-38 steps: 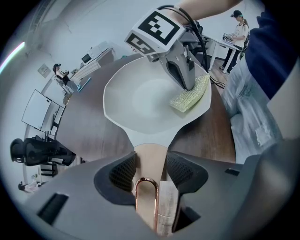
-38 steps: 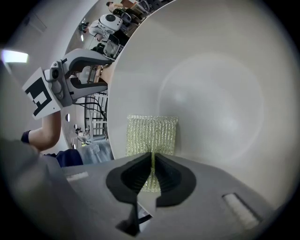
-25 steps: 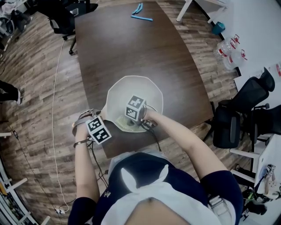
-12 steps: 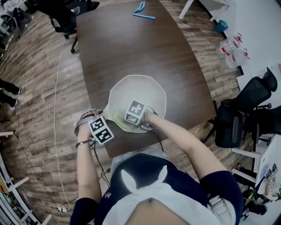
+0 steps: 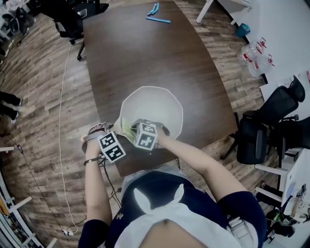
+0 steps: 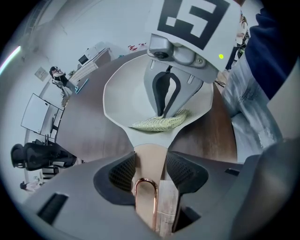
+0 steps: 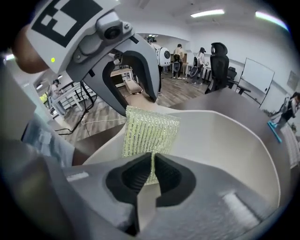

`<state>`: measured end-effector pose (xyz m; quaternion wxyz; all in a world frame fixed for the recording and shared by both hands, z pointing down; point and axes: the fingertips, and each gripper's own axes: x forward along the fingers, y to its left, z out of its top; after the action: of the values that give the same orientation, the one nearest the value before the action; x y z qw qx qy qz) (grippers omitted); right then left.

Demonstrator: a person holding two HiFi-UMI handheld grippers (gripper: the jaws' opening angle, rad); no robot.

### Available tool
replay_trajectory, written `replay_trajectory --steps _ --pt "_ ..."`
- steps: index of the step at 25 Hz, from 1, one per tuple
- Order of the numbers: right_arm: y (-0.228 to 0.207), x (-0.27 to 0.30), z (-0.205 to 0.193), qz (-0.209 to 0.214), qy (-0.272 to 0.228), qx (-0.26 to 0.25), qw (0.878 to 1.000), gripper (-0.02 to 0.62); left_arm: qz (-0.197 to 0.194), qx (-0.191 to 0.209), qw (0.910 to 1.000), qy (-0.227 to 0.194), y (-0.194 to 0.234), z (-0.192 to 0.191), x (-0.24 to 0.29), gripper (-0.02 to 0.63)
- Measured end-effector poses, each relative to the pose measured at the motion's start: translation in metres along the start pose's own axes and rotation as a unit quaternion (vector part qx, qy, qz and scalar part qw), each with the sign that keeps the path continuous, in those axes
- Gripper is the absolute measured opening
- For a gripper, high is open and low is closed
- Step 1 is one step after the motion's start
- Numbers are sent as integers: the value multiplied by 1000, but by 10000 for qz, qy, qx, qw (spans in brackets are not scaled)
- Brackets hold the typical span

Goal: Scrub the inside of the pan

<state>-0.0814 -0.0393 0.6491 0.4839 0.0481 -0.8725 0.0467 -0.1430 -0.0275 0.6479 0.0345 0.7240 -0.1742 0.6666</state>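
Observation:
A white pan [image 5: 155, 104] stands near the front edge of the dark table [image 5: 145, 53]. My left gripper [image 6: 149, 174] is shut on the pan's pale wooden handle [image 6: 149, 161], beside its copper hanging loop. My right gripper [image 7: 152, 174] is shut on a yellow-green scrub cloth [image 7: 150, 131]. It holds the cloth inside the pan [image 7: 225, 140], against the near wall by the handle. In the left gripper view the cloth [image 6: 159, 123] lies on the pan's floor under the right gripper's fingertips [image 6: 164, 112]. In the head view the right gripper's marker cube [image 5: 146, 136] hides the cloth.
Blue tools [image 5: 156, 14] lie at the table's far end. Black office chairs [image 5: 271, 121] stand to the right, with plastic bottles [image 5: 254, 55] on a white surface beyond them. A cable [image 5: 60, 121] runs over the wooden floor on the left.
My right gripper has slid with the cloth from the pan's middle toward the near rim by the handle, and it has rolled. The left gripper has stayed on the handle.

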Motion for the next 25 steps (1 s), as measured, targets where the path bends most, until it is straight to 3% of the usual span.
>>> replay_trajectory --steps 14,25 --pt "-34 19 1 -930 90 -443 9946 24 92 81 9999 51 0 0 2 206" --pt "-54 22 2 -1013 113 -452 9938 25 179 210 9995 129 2 1 0 204"
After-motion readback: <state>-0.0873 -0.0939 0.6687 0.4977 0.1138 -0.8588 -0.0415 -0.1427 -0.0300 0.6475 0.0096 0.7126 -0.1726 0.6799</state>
